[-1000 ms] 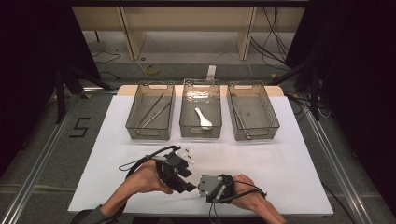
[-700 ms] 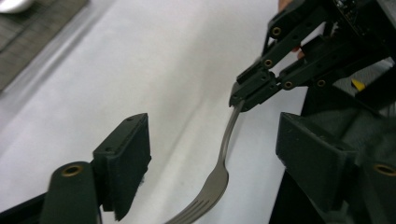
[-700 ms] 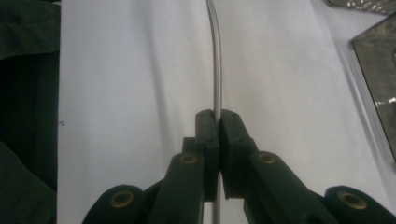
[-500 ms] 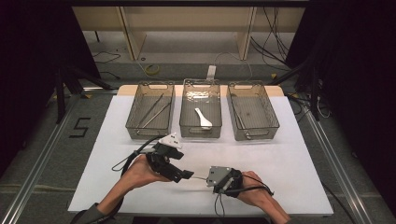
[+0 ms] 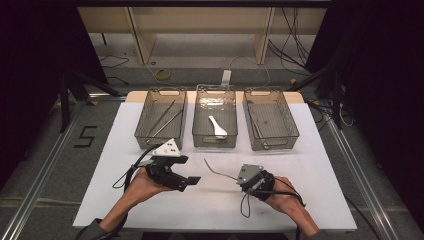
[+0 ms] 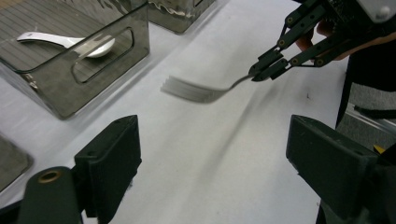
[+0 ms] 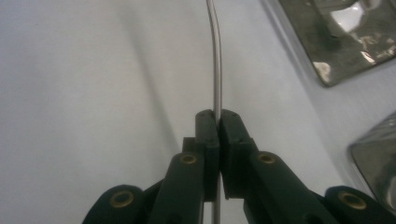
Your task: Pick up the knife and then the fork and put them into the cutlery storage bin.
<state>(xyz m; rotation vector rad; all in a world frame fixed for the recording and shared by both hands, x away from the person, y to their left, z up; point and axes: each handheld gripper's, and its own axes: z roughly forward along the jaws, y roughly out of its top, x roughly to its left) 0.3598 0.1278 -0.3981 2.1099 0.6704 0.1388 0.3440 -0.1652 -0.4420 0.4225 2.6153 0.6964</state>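
Fork: one, slim silver, tines at 10 o'clock, handle clamped in right gripper above white table; left gripper jaws just opened, nothing between; three bins; one spoon.

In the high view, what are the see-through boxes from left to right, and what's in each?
Left bin with long metal tongs, middle bin with a white spoon, then the right bin, whose contents I cannot make out.

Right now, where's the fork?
The fork is clamped by its handle in the right gripper, off the white table, in front of the middle bin, between both grippers.
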